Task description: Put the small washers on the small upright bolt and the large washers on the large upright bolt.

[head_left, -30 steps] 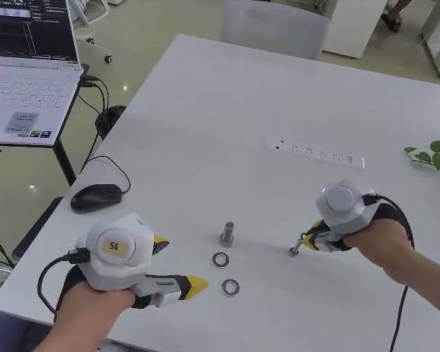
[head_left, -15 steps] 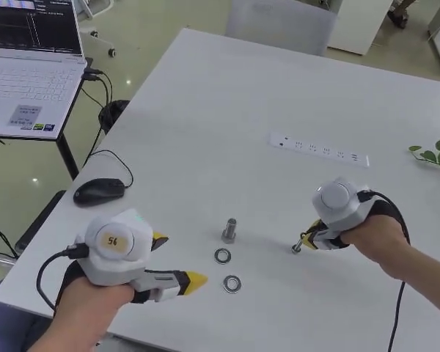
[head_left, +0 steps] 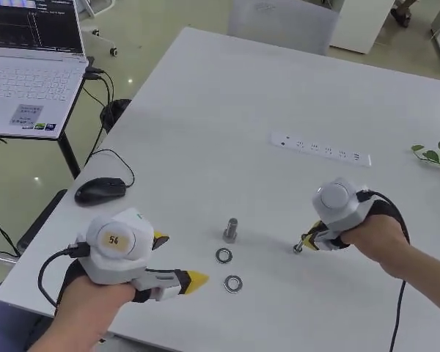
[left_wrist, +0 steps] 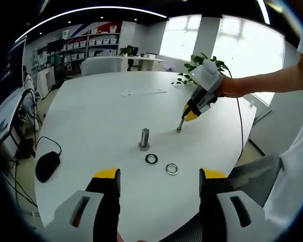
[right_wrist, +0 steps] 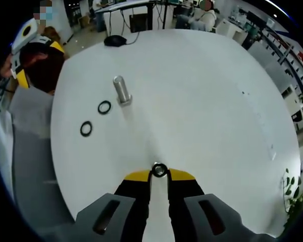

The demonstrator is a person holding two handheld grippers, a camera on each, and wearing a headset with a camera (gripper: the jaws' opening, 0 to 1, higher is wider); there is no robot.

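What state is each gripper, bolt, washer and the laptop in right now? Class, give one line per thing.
left gripper: open, empty.
right gripper: shut on the small steel bolt.
small steel bolt: gripped at its top, foot on the white table.
large steel bolt: upright, no washers on it.
steel ring washer nearer that bolt: flat, loose.
steel ring washer nearer the person: flat, loose.
white laptop: open, screen lit.

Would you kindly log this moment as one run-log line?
left gripper: open, empty | right gripper: fingers shut on small bolt | washers: two, flat beside large bolt
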